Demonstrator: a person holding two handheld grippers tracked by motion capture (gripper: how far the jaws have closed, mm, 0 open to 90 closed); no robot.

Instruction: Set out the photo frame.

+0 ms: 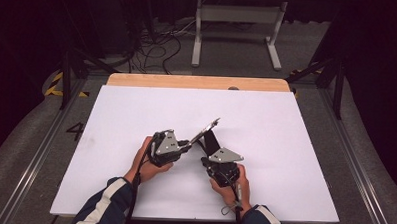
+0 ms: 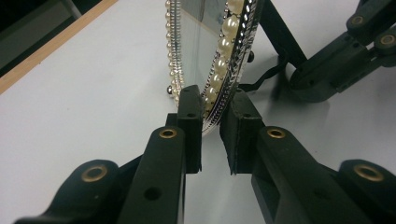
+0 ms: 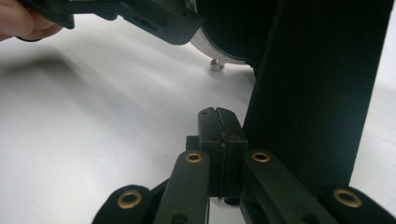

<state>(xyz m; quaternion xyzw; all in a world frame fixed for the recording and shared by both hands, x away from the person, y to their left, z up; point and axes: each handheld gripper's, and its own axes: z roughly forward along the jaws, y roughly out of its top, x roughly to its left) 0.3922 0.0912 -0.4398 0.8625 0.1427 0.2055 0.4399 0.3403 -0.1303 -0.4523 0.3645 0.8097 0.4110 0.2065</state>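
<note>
A pearl-rimmed picture frame (image 1: 206, 129) leans tilted over the white table top (image 1: 285, 145), its glass face and bead edging (image 2: 229, 37) running away from my left gripper's camera. My left gripper (image 1: 187, 142) (image 2: 217, 108) is shut on the frame's near edge, one pad on each side of the rim. Behind the frame its black back stand (image 1: 211, 141) (image 3: 317, 93) reaches down to the table. My right gripper (image 1: 208, 155) (image 3: 218, 115) sits just left of that stand in its own view, pads pressed together with nothing seen between them. A thin black strap (image 2: 261, 80) links stand and frame.
A bare wooden strip (image 1: 197, 82) borders the table's far edge. Beyond it on the floor stand a white metal rack (image 1: 237, 23) and loose cables (image 1: 153, 48). Metal rails (image 1: 357, 167) run along both sides of the table.
</note>
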